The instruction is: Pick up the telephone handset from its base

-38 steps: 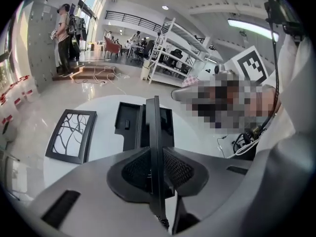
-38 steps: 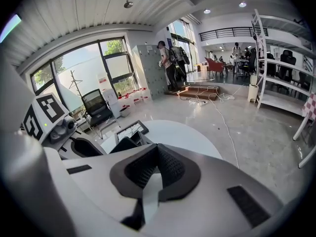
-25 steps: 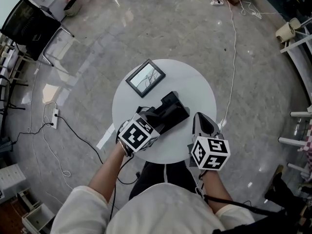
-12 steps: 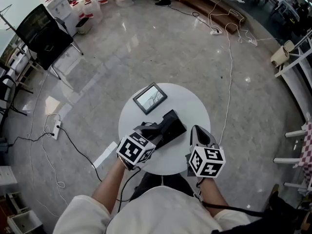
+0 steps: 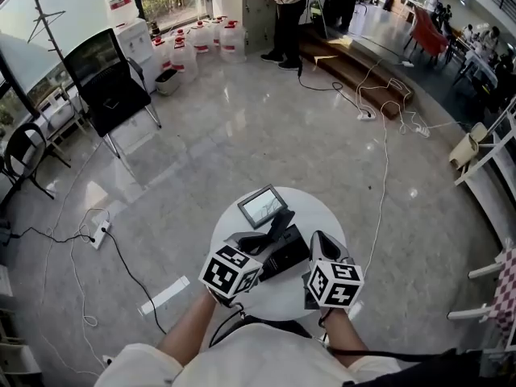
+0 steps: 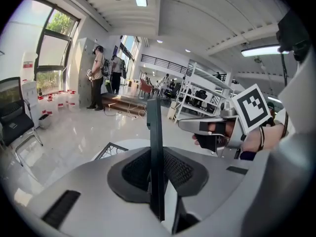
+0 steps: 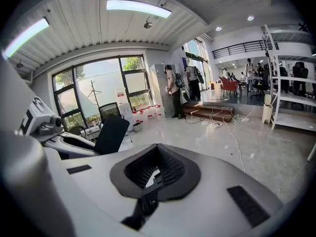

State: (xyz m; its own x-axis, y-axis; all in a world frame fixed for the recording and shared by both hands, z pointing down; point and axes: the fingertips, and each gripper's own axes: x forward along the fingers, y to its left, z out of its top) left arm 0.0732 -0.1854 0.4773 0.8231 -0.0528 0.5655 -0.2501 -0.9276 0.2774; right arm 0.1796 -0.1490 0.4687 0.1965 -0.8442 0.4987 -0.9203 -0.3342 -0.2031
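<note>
Round white desk (image 5: 322, 216) close below. Left tool (image 5: 251, 247) is clamped on the black handset (image 6: 155, 142), which stands on edge and looks clear of the base (image 5: 284, 255) just beside it. Right tool (image 5: 322, 244) has its jaws together, empty, by the base. Best to lift straight with a firm grip and mind any cord. Picture frame (image 5: 262, 206) sits just behind the base. Chair (image 5: 109, 83) and floor cables (image 5: 379, 151) lie well beyond.

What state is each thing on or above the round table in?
handset, lifted clear of its base, clamped in the left gripper
base, on the table, without its handset
left gripper, shut on the handset
right gripper, shut, holding nothing
picture frame, lying on the table, untouched
</note>
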